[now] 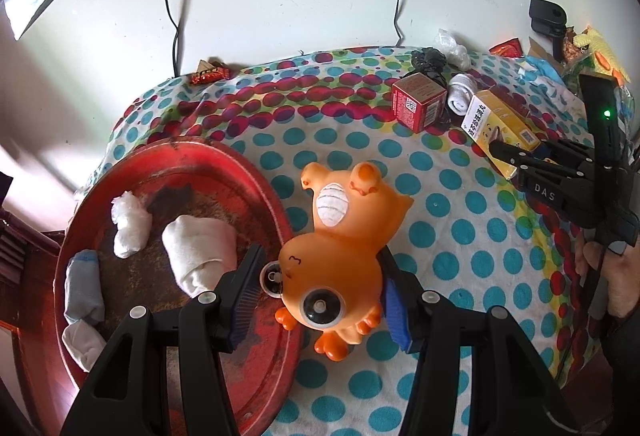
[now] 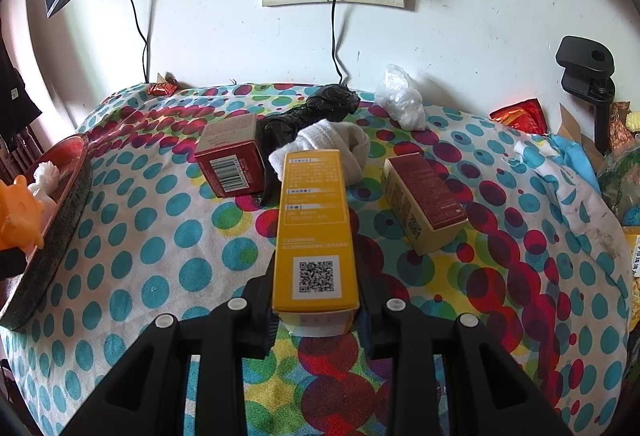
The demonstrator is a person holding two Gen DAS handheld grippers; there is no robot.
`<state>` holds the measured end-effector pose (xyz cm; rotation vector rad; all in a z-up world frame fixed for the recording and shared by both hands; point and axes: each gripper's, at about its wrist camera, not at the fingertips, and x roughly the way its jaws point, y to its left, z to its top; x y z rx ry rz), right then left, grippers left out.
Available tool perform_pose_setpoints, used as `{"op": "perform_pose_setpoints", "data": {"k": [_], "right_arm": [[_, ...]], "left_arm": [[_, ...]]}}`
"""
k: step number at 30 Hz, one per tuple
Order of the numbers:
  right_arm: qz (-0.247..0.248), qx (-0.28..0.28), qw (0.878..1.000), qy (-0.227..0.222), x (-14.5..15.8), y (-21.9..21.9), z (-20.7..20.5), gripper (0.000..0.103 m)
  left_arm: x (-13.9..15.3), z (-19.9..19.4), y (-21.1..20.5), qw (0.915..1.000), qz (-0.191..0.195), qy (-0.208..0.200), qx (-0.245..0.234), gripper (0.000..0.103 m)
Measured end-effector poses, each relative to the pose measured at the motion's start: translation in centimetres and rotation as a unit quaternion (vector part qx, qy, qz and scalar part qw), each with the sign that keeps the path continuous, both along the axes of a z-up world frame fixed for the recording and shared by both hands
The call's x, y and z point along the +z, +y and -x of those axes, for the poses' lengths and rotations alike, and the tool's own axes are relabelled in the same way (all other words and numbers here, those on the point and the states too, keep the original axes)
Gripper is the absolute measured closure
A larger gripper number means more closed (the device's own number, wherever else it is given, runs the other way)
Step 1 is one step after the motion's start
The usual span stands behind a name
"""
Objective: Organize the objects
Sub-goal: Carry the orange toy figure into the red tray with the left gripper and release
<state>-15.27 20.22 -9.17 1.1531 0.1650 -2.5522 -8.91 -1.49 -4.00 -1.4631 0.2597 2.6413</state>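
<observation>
An orange rubber toy animal (image 1: pixel 340 232) with big eyes is clamped at its head by my left gripper (image 1: pixel 320 296), which is shut on it. The toy hangs upside down beside the right rim of a red round tray (image 1: pixel 188 159). Rolled socks (image 1: pixel 200 256) and a white plastic wad (image 1: pixel 128 224) lie in that tray. My right gripper (image 2: pixel 316 312) is shut on a long yellow box (image 2: pixel 314 228) low over the dotted cloth. The left wrist view also shows that right gripper (image 1: pixel 500 149) and the yellow box (image 1: pixel 492 123) at the right.
On the dotted cloth (image 2: pixel 160 236) stand a red box (image 2: pixel 232 159) and a dark red and beige box (image 2: pixel 424 195). A white sock (image 2: pixel 340 143), black bag (image 2: pixel 316 107) and clear bag (image 2: pixel 400 99) lie behind. Snack packets (image 2: pixel 520 119) and a black clamp (image 2: pixel 588 75) crowd the right.
</observation>
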Motion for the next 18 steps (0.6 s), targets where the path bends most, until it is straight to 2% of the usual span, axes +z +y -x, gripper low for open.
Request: {"op": "perform_pose_setpoints", "data": {"k": [8,18], "right_arm": [[-0.008,0.0,1.0,0.002,0.0,-0.2,0.0,0.073],[-0.015,-0.001,1.0,0.0,-0.1,-0.3,0.1,0.073]], "left_arm": [[0.7,-1.2,-2.9,0.9998,-0.014,-0.004,0.017,0.052],[0.9,-2.2,-8.9,0.9973,-0.009,-0.002,0.073,0.052]]}}
